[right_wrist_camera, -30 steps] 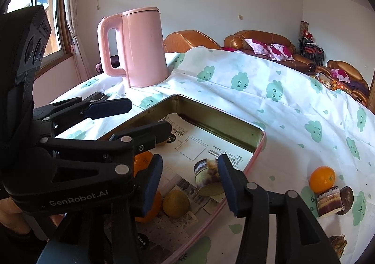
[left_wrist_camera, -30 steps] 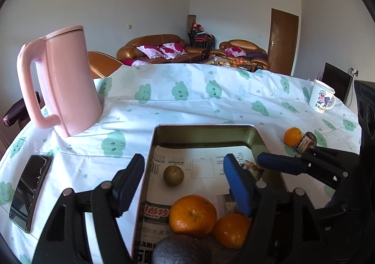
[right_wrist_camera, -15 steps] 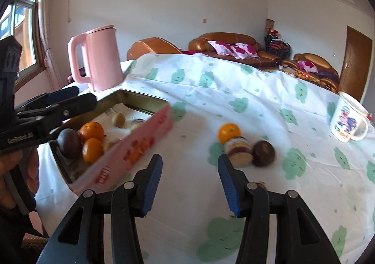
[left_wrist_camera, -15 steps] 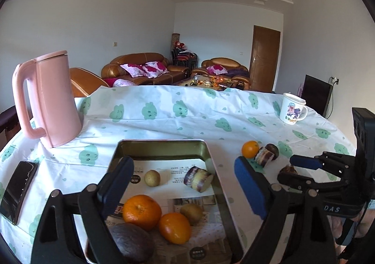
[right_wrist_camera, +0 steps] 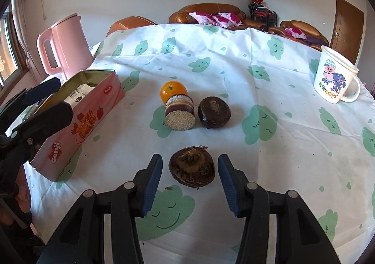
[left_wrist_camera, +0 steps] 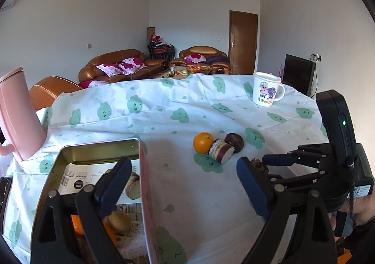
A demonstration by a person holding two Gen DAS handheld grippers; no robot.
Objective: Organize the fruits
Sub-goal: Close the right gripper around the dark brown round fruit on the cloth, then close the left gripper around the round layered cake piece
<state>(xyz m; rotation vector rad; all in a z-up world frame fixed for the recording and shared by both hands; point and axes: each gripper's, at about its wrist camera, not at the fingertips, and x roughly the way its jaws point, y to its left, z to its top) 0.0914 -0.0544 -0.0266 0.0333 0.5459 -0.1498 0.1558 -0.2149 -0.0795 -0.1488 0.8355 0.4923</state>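
A pink tin box (right_wrist_camera: pixel 79 120) stands at the left of the table; in the left wrist view its rim (left_wrist_camera: pixel 140 170) shows, with a cut purple piece (left_wrist_camera: pixel 132 187), a kiwi (left_wrist_camera: pixel 119 220) and an orange inside. On the cloth lie an orange (right_wrist_camera: pixel 173 91), a cut purple-skinned piece (right_wrist_camera: pixel 180 112), a dark round fruit (right_wrist_camera: pixel 214 111) and a dark brown fruit (right_wrist_camera: pixel 192 166). My right gripper (right_wrist_camera: pixel 190 183) is open, its jaws either side of the brown fruit, not touching. My left gripper (left_wrist_camera: pixel 185 184) is open and empty over the box's right edge.
A pink kettle (right_wrist_camera: pixel 65 48) stands behind the box. A white cartoon mug (right_wrist_camera: pixel 334 76) stands at the far right. A phone lies at the left table edge (left_wrist_camera: pixel 3 191). The table is covered with a white cloth (right_wrist_camera: pixel 234 64) with green clouds.
Both grippers swung right, away from the box. The right gripper came down to the table and now has the brown fruit between its open jaws. The left gripper lifted off the box.
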